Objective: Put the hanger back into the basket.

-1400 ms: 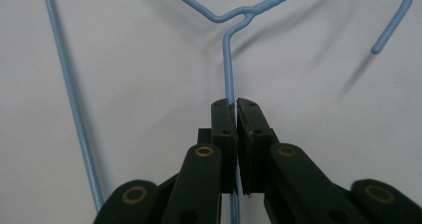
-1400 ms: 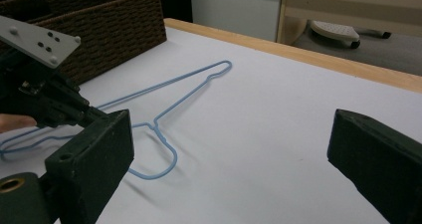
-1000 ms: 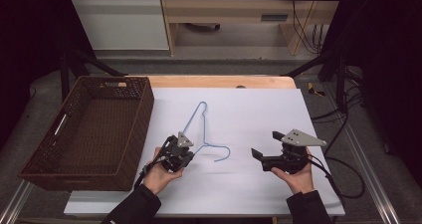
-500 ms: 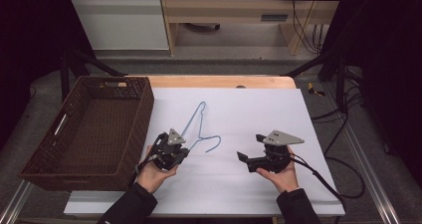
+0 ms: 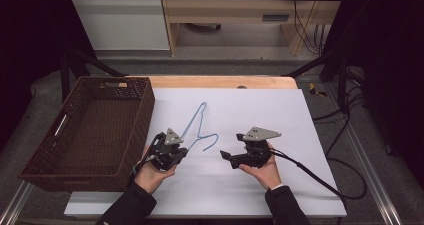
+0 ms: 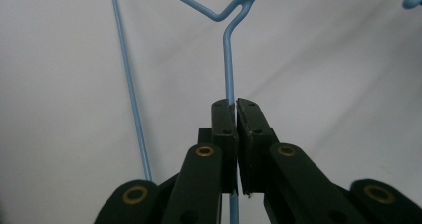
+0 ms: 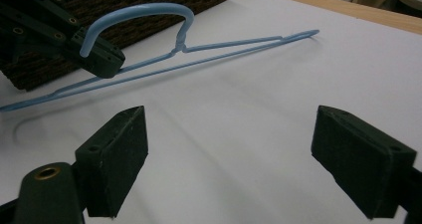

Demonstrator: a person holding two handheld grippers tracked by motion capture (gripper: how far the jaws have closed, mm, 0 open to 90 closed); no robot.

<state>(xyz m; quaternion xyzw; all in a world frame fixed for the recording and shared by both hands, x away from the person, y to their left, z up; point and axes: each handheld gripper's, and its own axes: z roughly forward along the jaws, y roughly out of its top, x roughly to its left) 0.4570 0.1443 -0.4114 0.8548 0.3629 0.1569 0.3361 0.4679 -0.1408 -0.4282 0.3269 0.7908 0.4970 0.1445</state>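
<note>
White table (image 5: 260, 110) fills the middle of the high view, with the big brown wicker basket (image 5: 85, 130) at its left edge, empty as far as I can see. Between basket and centre lies the blue wire hanger (image 5: 196, 125), its long arm running up toward the middle of the frame and the hook curling lower right. The left gripper (image 5: 176, 154) has its jaws pinched tight on a thin run of that wire, below the twisted neck. That's a tiny bite on a smooth round rod, so I'd say the hanger could swivel or slide out if it's lifted quickly. The right gripper (image 5: 225, 156) sits just right of the hook, jaws spread wide and holding nothing. If it closes in carelessly it could nudge the hook and twist the wire in the other jaws, or catch the trailing cable (image 5: 320, 177).
</note>
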